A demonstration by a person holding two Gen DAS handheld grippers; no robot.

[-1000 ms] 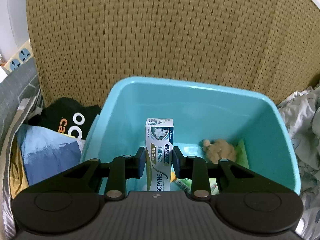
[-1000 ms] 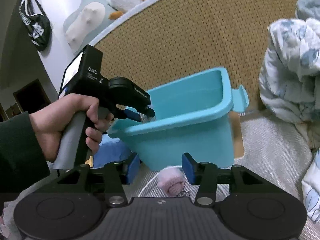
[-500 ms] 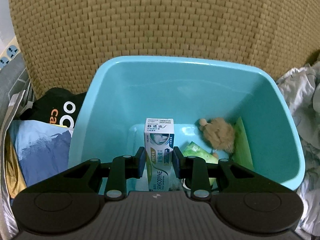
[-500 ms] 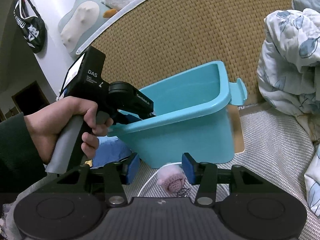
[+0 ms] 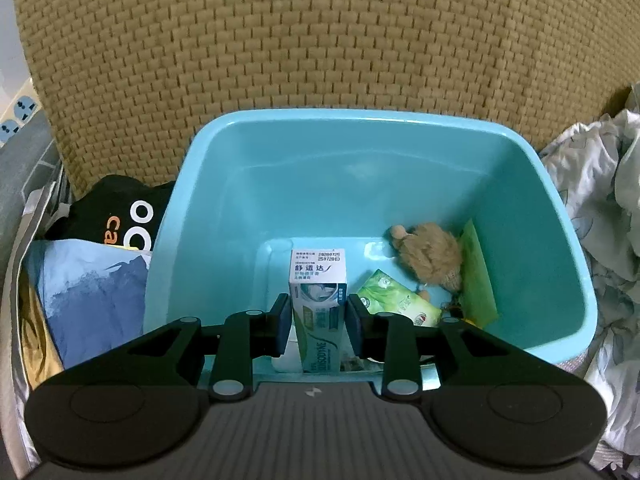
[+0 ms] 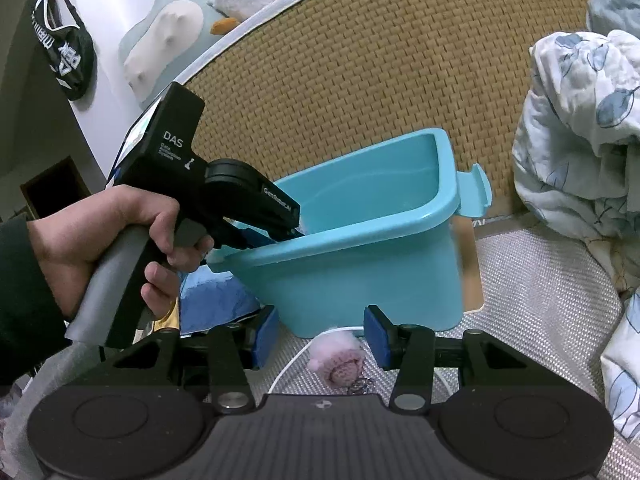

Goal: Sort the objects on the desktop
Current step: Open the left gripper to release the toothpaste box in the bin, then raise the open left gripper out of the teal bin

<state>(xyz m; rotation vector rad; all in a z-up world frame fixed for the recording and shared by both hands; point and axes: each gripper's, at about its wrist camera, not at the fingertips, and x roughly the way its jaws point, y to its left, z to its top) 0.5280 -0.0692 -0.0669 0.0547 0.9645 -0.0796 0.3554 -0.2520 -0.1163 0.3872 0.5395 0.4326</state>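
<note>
The left wrist view looks down into a teal plastic bin (image 5: 576, 280). My left gripper (image 5: 318, 316) is shut on a white and green toothpaste box (image 5: 318, 280), held upright low inside the bin. On the bin floor lie a brown plush toy (image 5: 430, 258), a green packet (image 5: 400, 304) and a yellow-green sheet (image 5: 476, 280). In the right wrist view a hand (image 6: 120, 240) holds the left gripper (image 6: 280, 228) over the rim of the bin (image 6: 360, 276). My right gripper (image 6: 320, 334) is open above a pink knitted item (image 6: 340, 362) on the mat in front of the bin.
A woven tan panel (image 5: 320, 40) stands behind the bin. Crumpled floral bedding (image 6: 580, 120) lies to the right. A black garment (image 5: 116, 216) and blue cloth (image 5: 92, 280) lie left of the bin. A white cable (image 6: 292, 368) runs past the pink item.
My left gripper has moved forward and down into the bin with the toothpaste box. The right gripper has stayed open and nearly still.
</note>
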